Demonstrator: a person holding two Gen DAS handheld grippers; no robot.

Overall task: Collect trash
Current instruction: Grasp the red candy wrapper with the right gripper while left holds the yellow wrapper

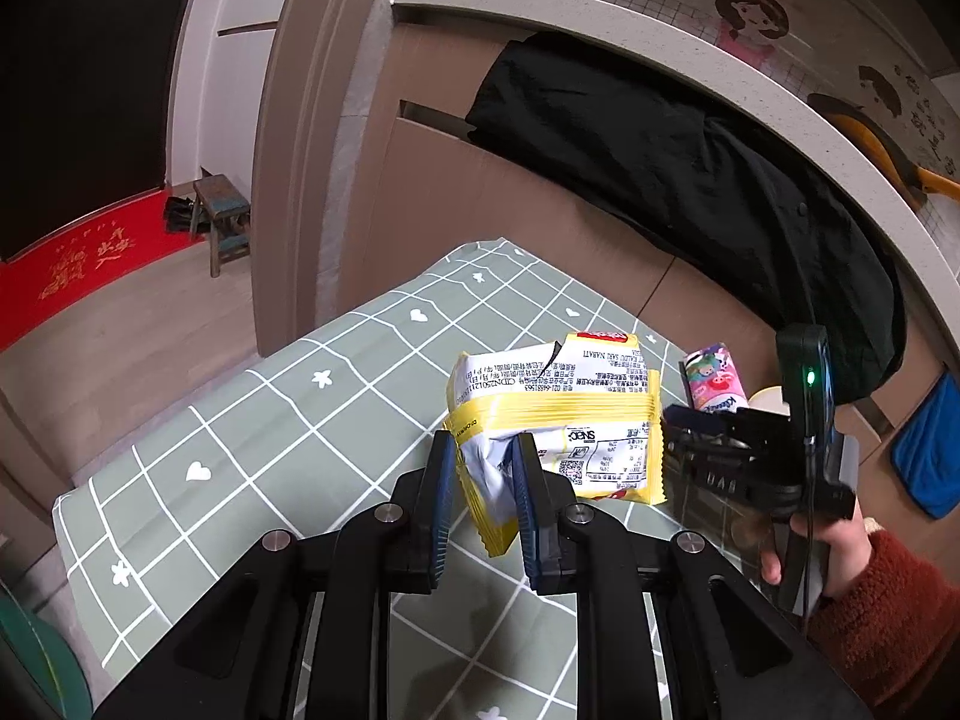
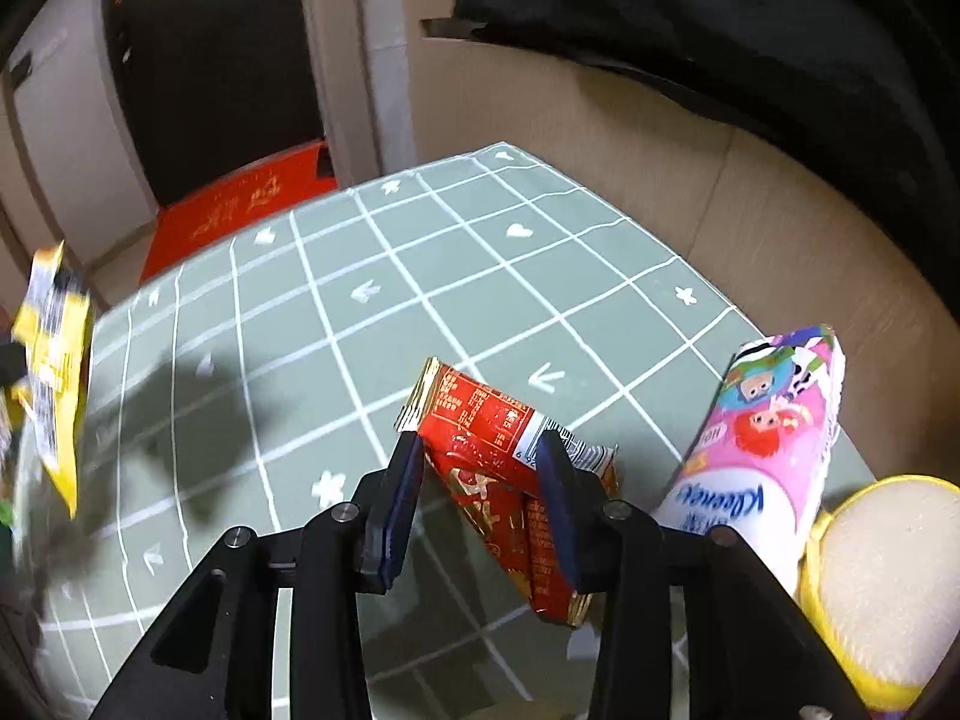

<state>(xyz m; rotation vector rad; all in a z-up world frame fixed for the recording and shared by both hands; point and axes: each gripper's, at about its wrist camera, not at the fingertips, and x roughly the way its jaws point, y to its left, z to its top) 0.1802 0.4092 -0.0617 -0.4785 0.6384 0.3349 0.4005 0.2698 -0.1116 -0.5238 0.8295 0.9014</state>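
The left gripper [image 1: 483, 483] is clamped on a yellow wrapper [image 1: 558, 420], its jaws pinching the crumpled near corner so the packet hangs above the table [image 1: 252, 420]. The right gripper [image 2: 480, 480] is closed on a red wrapper [image 2: 498, 456], which sits tilted between the pads with its lower end dangling past them, seemingly off the cloth. In the right view the yellow wrapper shows again at the far left edge, blurred and raised. So both pieces of trash in sight appear picked up, one in each gripper. What is left, as I judge it, is carrying them to a bin; no bin is visible in either view, so where they go cannot be told. A tissue pack [image 2: 762, 438] lies just right of the right gripper, beside a yellow-rimmed round thing [image 2: 894, 594]; neither looks like trash, though that is a guess
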